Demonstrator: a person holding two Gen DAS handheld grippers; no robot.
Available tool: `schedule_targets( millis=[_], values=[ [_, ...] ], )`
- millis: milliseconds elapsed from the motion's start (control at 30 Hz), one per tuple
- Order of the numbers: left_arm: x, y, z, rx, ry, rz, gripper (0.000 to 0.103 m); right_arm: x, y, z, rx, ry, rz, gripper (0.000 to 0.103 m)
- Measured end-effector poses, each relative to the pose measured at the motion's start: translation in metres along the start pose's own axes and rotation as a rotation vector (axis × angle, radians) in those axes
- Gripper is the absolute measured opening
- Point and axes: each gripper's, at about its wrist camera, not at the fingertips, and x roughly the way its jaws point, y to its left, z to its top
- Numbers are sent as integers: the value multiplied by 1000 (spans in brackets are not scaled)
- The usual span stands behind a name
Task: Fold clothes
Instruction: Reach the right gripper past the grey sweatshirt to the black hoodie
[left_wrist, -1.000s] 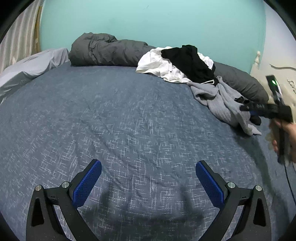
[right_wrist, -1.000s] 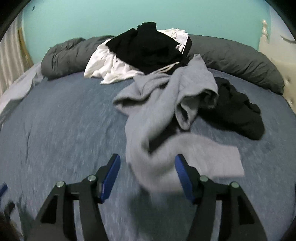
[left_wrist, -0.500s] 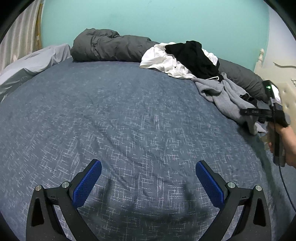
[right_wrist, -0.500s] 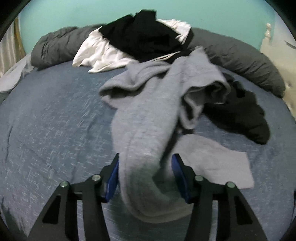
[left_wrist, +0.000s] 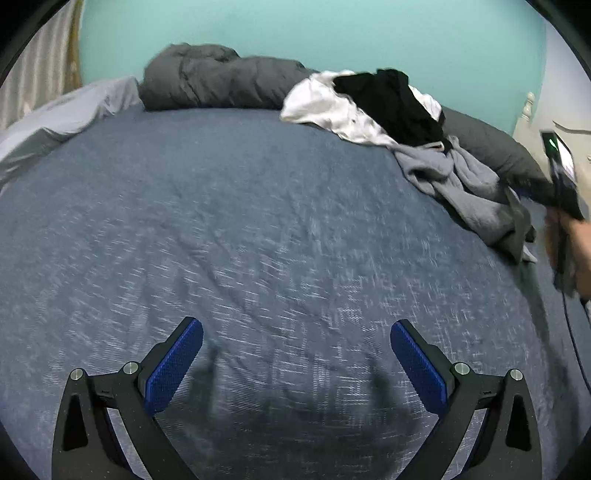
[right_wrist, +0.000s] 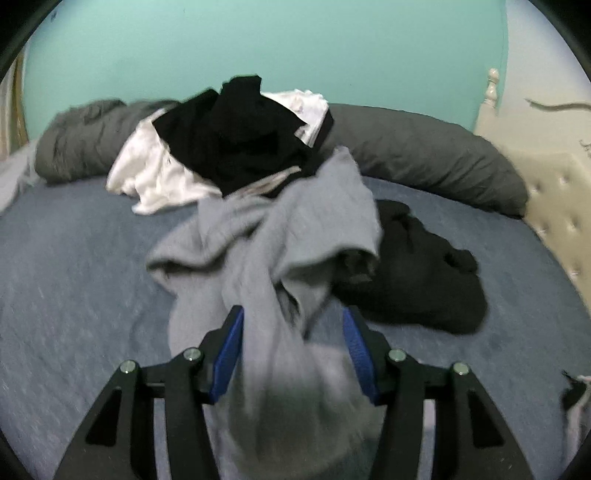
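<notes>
A crumpled grey garment (right_wrist: 280, 236) lies on the blue bedspread (right_wrist: 74, 266). My right gripper (right_wrist: 291, 343) has its jaws around the garment's near end, and the cloth bunches between the blue pads (right_wrist: 229, 350). The grey garment (left_wrist: 461, 184) also shows in the left wrist view, with the right gripper's body (left_wrist: 561, 177) at its far right end. My left gripper (left_wrist: 295, 354) is open and empty low over the bare bedspread (left_wrist: 221, 221). A black garment (right_wrist: 236, 136) lies on a white one (right_wrist: 155, 173) behind.
Another black garment (right_wrist: 417, 277) lies right of the grey one. A dark grey duvet roll (right_wrist: 424, 155) runs along the teal wall. A cream headboard (right_wrist: 554, 206) stands at the right. A light grey sheet (left_wrist: 62, 118) lies at the far left.
My right gripper moved forward onto the grey garment and its jaws narrowed around the cloth, which now bunches up between them. My left gripper stayed open and shifted slightly.
</notes>
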Motion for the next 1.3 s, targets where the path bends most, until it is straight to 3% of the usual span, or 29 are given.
schedule_targets(
  millis=[200,467,900,1033,1100,1167,1300],
  values=[
    [12,1,11,-31,41,6,103,24,-3,47,52,-33,70,55],
    [31,-5,44,-63,67,15,103,83,8,107,7,83,50,55],
    [73,-6,78,-63,136,18,103,192,23,140,10,228,14,55],
    [81,1,85,-65,138,26,103,213,26,143,6,240,-12,41],
    [82,4,87,-69,135,30,103,223,30,144,-11,258,-11,21],
    [80,7,86,-70,129,32,103,223,34,141,-32,259,-18,11],
    [75,8,81,-68,118,30,103,204,36,136,-64,197,6,6]
  ],
)
